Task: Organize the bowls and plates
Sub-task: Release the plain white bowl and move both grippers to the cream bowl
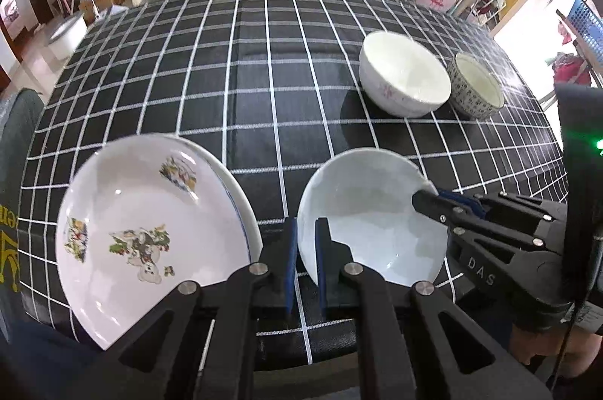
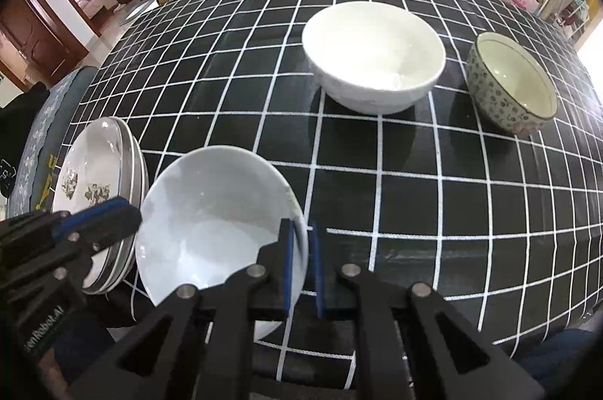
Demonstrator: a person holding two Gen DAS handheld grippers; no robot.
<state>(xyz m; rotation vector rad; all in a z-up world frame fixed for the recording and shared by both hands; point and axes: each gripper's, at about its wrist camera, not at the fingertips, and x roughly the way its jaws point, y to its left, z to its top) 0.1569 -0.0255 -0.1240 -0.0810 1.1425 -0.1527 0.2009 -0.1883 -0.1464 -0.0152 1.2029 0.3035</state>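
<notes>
Step in hand: both grippers grip the same plain white dish [image 1: 371,219]; by my judgement it is to go onto the plate stack [image 1: 150,230] to its left.
Doing it well: I would keep the dish level, raise its foot above the stack's rim before crossing, centre it over the flowered plate [image 1: 124,234], then set it down flat; both grips should let go only once it rests, so the dish neither tips nor knocks the stack.
Left gripper [image 1: 303,260]: narrowly parted, its blue pads straddle the dish's left rim, low centre of the left wrist view; it is clamped on the rim. In the right wrist view its tip [image 2: 101,215] shows at lower left, at the dish's edge.
Right gripper [image 2: 301,264]: likewise nearly closed, pinching the dish's right rim at low centre of the right wrist view; in the left wrist view it reaches in from the right edge.
Plain white dish: lower centre, whether resting on or just off the checked tablecloth [image 1: 264,79] I cannot tell; close beside the stack.
Plate stack: lower left of both views, several plates, flowered one on top.
Bowls: a large white bowl [image 2: 373,57] and a patterned bowl [image 2: 512,83] stand upper right, beside each other, well apart from the dish.
</notes>
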